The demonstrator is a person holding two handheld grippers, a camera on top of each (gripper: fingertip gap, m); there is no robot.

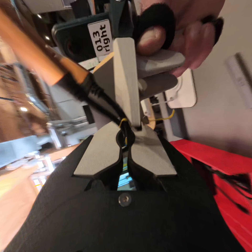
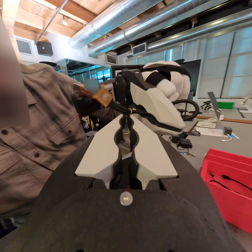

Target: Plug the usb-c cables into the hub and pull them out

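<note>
Both grippers pinch one tied bundle of black cables in mid-air, orange plugs hanging off to the side.

The left gripper (image 1: 126, 134) has its jaws drawn nearly together on the cable bundle (image 1: 105, 100) at the yellow tie (image 1: 122, 120); the right gripper (image 2: 126, 120) clamps the same bundle (image 2: 122, 108) from the opposite side, jaws nearly closed. The orange plug (image 2: 103, 97) juts out left of the right jaws, above the tabletop (image 2: 212, 144). A black hub (image 2: 185, 143) rests far beyond, the red bin (image 2: 225, 181) to the right. The cable looks light, limp and springy; the rigid plug shell seems the better grip for aiming.
</note>
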